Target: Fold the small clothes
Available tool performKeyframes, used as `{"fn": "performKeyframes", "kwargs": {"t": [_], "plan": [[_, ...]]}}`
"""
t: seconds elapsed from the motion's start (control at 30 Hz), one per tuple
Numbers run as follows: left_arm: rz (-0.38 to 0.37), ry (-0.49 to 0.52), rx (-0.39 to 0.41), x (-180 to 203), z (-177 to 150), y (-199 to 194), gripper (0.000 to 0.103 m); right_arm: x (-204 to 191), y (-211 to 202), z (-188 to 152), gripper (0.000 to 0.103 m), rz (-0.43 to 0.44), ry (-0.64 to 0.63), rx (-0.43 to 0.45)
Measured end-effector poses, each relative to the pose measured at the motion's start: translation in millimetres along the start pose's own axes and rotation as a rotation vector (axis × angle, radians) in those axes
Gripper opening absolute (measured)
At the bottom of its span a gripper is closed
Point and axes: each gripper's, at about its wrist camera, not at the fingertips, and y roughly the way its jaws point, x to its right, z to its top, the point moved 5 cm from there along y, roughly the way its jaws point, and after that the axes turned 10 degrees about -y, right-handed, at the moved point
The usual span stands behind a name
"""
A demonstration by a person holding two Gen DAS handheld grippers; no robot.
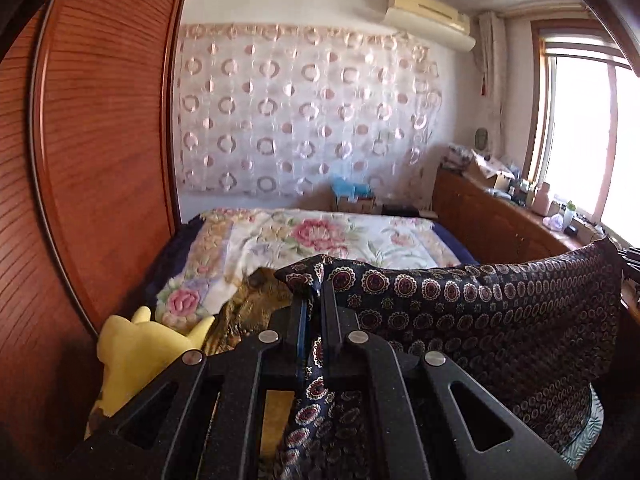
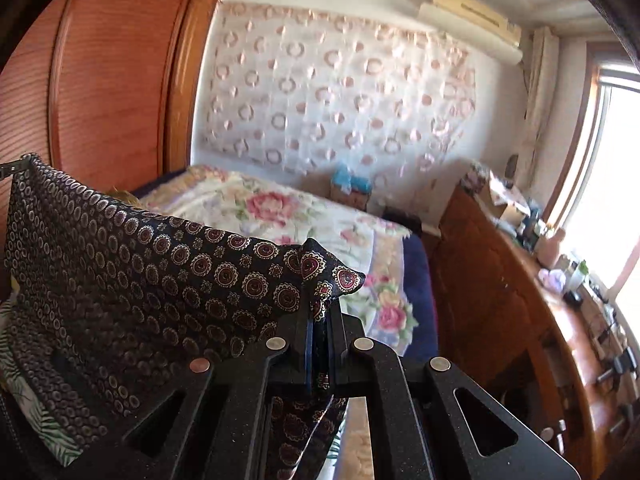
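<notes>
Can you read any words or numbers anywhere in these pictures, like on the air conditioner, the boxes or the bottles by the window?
No text can be read in either view.
Air conditioner: no readable brand or label.
Cardboard box on the wooden cabinet: any print is too blurred.
Bottles by the window: too small to read.
Dark patterned cloth: only round medallion shapes, no letters.

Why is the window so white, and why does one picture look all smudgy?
In the left wrist view the window is washed out by daylight, though the dark patterned cloth looks sharp; in the right wrist view the dotted wall hanging is smeared by motion blur; both views bend the wooden wardrobe because of the fisheye lens.
</notes>
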Motion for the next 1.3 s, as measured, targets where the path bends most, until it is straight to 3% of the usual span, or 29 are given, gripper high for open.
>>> {"fn": "performKeyframes", "kwargs": {"t": [0.27, 0.4, 0.53, 0.67, 0.73, 0.83, 0.9, 1.13, 1.3], "plan": [[0.042, 0.048, -0.071, 2.2, -20.7, 45.1, 0.006, -7.4, 72.6, -5.4, 0.004, 0.037, 0.063, -0.112], [0.062, 0.053, -0.079, 1.5, -23.7, 51.7, 0.006, -11.7, 65.6, 9.7, 0.004, 0.018, 0.057, -0.119], [0.055, 0.047, -0.099, 0.3, -26.9, 55.6, 0.007, -4.7, 71.0, -2.6, 0.005, -0.011, 0.082, -0.130], [0.038, 0.049, -0.092, -1.0, -28.8, 51.0, 0.023, -15.7, 78.8, -12.2, 0.008, 0.004, 0.137, -0.143], [0.021, 0.063, -0.096, 0.7, -30.0, 49.0, 0.045, -18.3, 79.7, -14.2, 0.020, -0.014, 0.145, -0.143], [0.008, 0.080, -0.115, 1.7, -38.1, 44.2, 0.063, -24.2, 75.1, -18.2, 0.032, -0.018, 0.147, -0.126], [0.004, 0.089, -0.121, 0.8, -46.2, 38.8, 0.076, -29.7, 71.7, -25.1, 0.046, 0.007, 0.153, -0.110], [0.020, 0.153, -0.138, 4.2, -92.1, 12.4, 0.077, -52.9, 47.3, -76.5, 0.049, 0.118, 0.163, -0.137], [-0.028, 0.106, -0.197, 4.5, -132.3, -0.2, 0.077, -62.9, 32.0, -121.7, 0.049, 0.167, 0.189, -0.173]]}}
